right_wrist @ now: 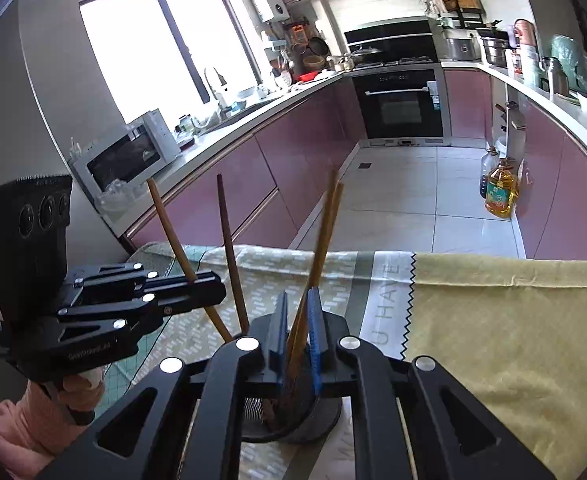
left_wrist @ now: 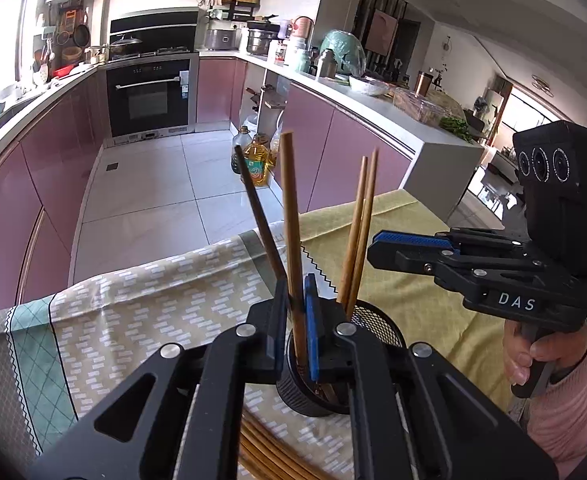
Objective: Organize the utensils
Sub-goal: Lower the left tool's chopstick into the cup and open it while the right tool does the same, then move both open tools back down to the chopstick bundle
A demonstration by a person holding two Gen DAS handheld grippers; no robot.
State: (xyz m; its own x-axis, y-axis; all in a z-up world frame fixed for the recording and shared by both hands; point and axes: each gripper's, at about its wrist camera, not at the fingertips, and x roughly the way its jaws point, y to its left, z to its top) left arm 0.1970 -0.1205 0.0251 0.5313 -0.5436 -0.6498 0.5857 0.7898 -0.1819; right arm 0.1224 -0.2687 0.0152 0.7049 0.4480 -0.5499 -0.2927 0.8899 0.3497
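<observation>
A black mesh holder stands on the tablecloth and holds several chopsticks. My left gripper is over its rim, shut on a light bamboo chopstick that stands in the holder beside a dark chopstick. In the right wrist view my right gripper is over the same holder, its blue pads close around a pair of bamboo chopsticks leaning in it. The right gripper also shows in the left wrist view, the left gripper in the right wrist view.
Several loose bamboo chopsticks lie on the patterned cloth under my left gripper. A yellow cloth covers the table's right part. Beyond the table edge are tiled floor, oil bottles and pink cabinets.
</observation>
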